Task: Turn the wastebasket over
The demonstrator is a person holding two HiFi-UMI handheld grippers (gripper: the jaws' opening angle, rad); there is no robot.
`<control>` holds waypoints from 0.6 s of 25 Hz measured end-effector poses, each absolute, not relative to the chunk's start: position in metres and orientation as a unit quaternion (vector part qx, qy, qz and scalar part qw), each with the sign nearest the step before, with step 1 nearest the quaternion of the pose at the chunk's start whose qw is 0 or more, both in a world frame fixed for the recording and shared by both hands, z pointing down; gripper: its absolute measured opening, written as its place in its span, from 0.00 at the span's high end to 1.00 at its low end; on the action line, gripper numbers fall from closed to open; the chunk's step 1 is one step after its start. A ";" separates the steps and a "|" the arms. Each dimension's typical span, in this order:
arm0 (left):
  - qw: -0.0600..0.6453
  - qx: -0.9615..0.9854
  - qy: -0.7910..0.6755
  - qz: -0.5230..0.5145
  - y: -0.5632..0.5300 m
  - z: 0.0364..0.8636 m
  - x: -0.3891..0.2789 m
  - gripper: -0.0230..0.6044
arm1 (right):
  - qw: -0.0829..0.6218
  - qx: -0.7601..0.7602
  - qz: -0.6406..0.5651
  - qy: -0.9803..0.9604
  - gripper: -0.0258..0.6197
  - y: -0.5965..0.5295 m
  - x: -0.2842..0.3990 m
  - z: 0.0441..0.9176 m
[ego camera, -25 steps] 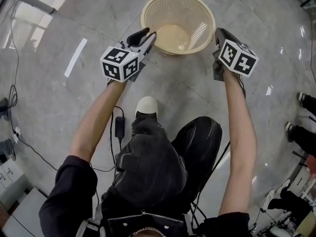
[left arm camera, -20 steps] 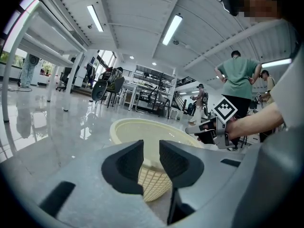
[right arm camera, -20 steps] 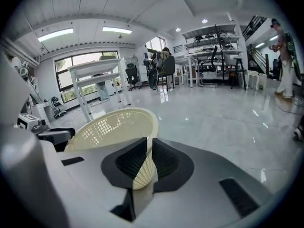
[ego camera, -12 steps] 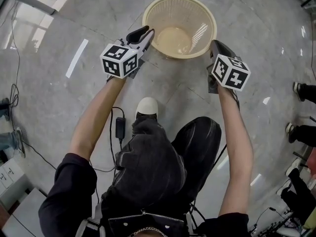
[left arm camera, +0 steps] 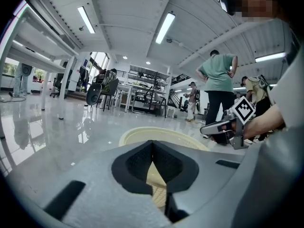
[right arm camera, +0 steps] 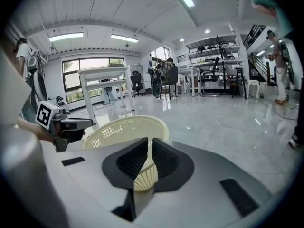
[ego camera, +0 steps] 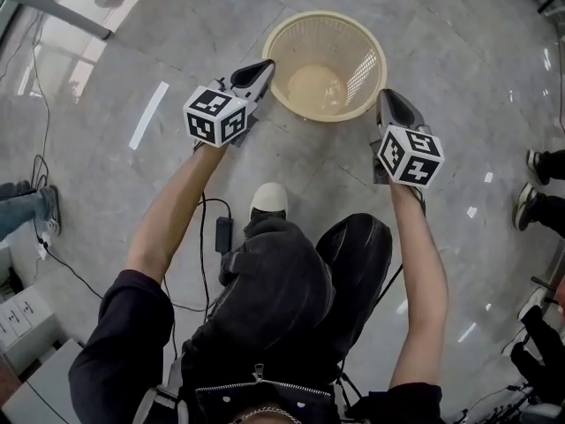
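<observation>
A beige mesh wastebasket (ego camera: 292, 28) stands upright on the polished floor, mouth up, with nothing in it. My left gripper (ego camera: 265, 67) is shut with nothing between its pads, its tip just off the basket's left rim. My right gripper (ego camera: 386, 96) sits at the near right of the rim, slightly back from it, its jaws all but together and holding nothing. In the left gripper view the closed jaws (left arm camera: 152, 144) point at the basket rim (left arm camera: 142, 136), and the right gripper (left arm camera: 212, 128) shows beyond. In the right gripper view the jaws (right arm camera: 150, 141) face the basket (right arm camera: 124, 128).
My knees and a white shoe (ego camera: 268, 197) are just behind the basket. A power adapter (ego camera: 224, 233) and cables lie on the floor to the left. Other people's feet (ego camera: 535, 203) are at the right edge. Desks, chairs and standing people (left arm camera: 217, 91) fill the room beyond.
The left gripper's jaws have closed beside the left rim. The right gripper has drawn back from the right rim toward me.
</observation>
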State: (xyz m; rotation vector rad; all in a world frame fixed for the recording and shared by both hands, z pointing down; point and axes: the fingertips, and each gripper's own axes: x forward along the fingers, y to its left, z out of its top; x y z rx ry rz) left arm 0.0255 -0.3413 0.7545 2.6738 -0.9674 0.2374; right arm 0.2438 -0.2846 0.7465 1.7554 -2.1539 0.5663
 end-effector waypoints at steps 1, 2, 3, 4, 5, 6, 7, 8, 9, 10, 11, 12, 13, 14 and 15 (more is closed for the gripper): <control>0.139 0.929 -0.332 0.083 -0.340 0.748 0.025 0.96 | 0.154 0.611 0.193 -0.752 0.92 -0.285 0.243 0.740; 0.136 0.931 -0.329 0.083 -0.338 0.741 0.025 0.96 | 0.156 0.609 0.189 -0.754 0.92 -0.285 0.242 0.731; 0.134 0.932 -0.327 0.084 -0.337 0.733 0.025 0.96 | 0.157 0.607 0.184 -0.757 0.92 -0.286 0.241 0.721; 0.133 0.933 -0.324 0.084 -0.337 0.724 0.026 0.96 | 0.157 0.604 0.180 -0.761 0.92 -0.287 0.240 0.710; 0.131 0.934 -0.320 0.086 -0.337 0.714 0.028 0.96 | 0.157 0.601 0.173 -0.764 0.92 -0.288 0.239 0.698; 0.129 0.936 -0.316 0.087 -0.338 0.703 0.030 0.96 | 0.157 0.601 0.166 -0.766 0.92 -0.289 0.238 0.685; 0.127 0.938 -0.312 0.087 -0.338 0.689 0.033 0.96 | 0.157 0.601 0.157 -0.768 0.92 -0.290 0.237 0.671; 0.125 0.939 -0.307 0.087 -0.337 0.674 0.035 0.96 | 0.156 0.602 0.150 -0.769 0.92 -0.290 0.235 0.656; 0.125 0.941 -0.302 0.085 -0.334 0.657 0.038 0.96 | 0.157 0.601 0.147 -0.770 0.92 -0.289 0.232 0.641; 0.128 0.943 -0.295 0.082 -0.330 0.638 0.040 0.96 | 0.159 0.598 0.149 -0.771 0.92 -0.286 0.228 0.626; 0.133 0.945 -0.288 0.079 -0.326 0.619 0.043 0.96 | 0.165 0.595 0.154 -0.772 0.92 -0.284 0.224 0.612; 0.137 0.947 -0.280 0.078 -0.320 0.598 0.046 0.96 | 0.172 0.592 0.161 -0.771 0.92 -0.281 0.221 0.597; 0.141 0.948 -0.274 0.079 -0.315 0.577 0.050 0.96 | 0.179 0.590 0.168 -0.770 0.92 -0.277 0.218 0.581; 0.143 0.949 -0.268 0.081 -0.309 0.555 0.054 0.96 | 0.181 0.589 0.176 -0.768 0.92 -0.273 0.217 0.563; 0.146 0.950 -0.265 0.082 -0.304 0.532 0.057 0.96 | 0.181 0.588 0.184 -0.767 0.92 -0.269 0.215 0.543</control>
